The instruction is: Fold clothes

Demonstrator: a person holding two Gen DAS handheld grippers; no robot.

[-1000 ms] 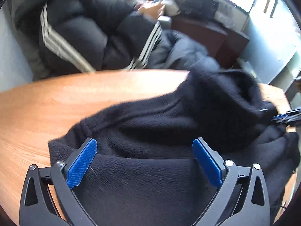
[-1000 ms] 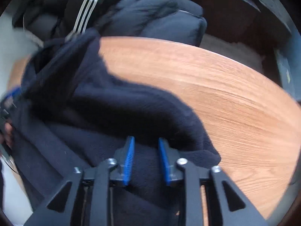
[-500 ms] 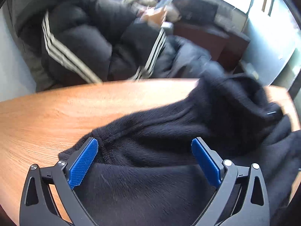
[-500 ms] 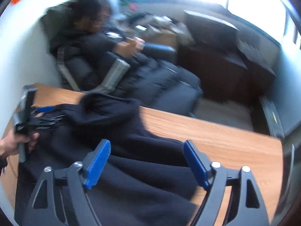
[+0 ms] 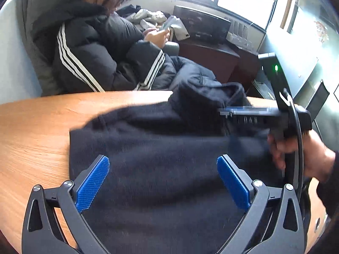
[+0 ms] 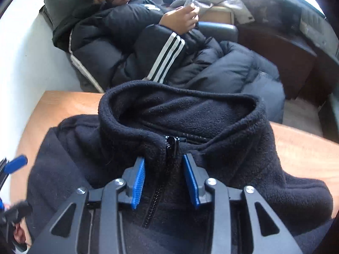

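Right gripper has let go of the hem and shifted to the collar; jaws narrow, closing astride the zipper pull, not yet pinching. Left gripper wide, empty above the black fleece jacket, bunched on the wooden table. Neckline grab is next.

Wooden table under black fleece jacket

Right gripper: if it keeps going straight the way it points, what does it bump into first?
Probably the zipper pull at the collar of the black fleece jacket. The right gripper points down at it, jaws closing, the zipper between them. Depth is hard to judge.
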